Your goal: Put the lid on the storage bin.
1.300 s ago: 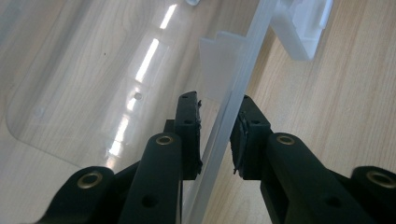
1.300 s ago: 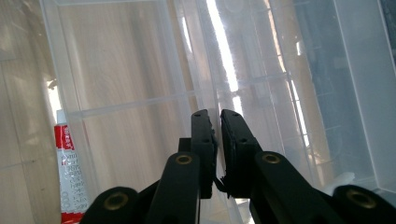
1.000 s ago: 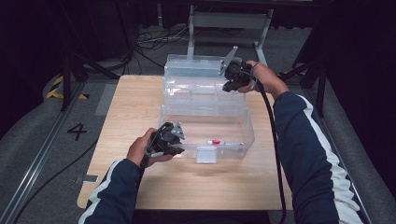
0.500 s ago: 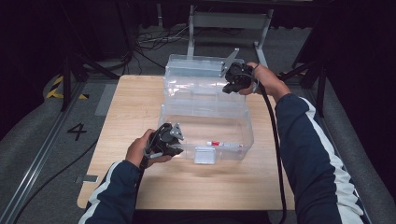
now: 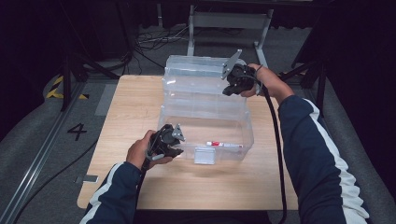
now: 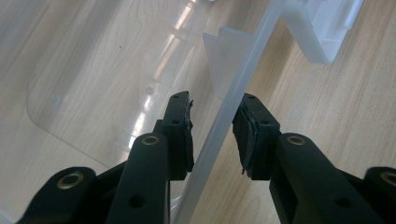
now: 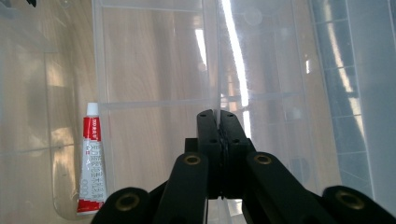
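The left tongs (image 6: 212, 135) straddle the near left rim of the clear plastic bin (image 5: 205, 116), jaws spread and just opening further, pads off it. The right tongs (image 7: 219, 140) are pinched tight on the raised lid (image 5: 198, 77) at the far right. A red-and-white tube (image 7: 92, 158) lies inside the bin on the wooden surface (image 5: 130, 107).

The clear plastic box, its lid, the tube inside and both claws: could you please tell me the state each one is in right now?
Clear plastic box: open, standing on the table.
Lid: raised, tilted up at the far side.
Red and white tube: capped, lying flat inside the box.
Left claw: open, jaws astride the box's front rim, just been opening.
Right claw: shut on the lid's edge.
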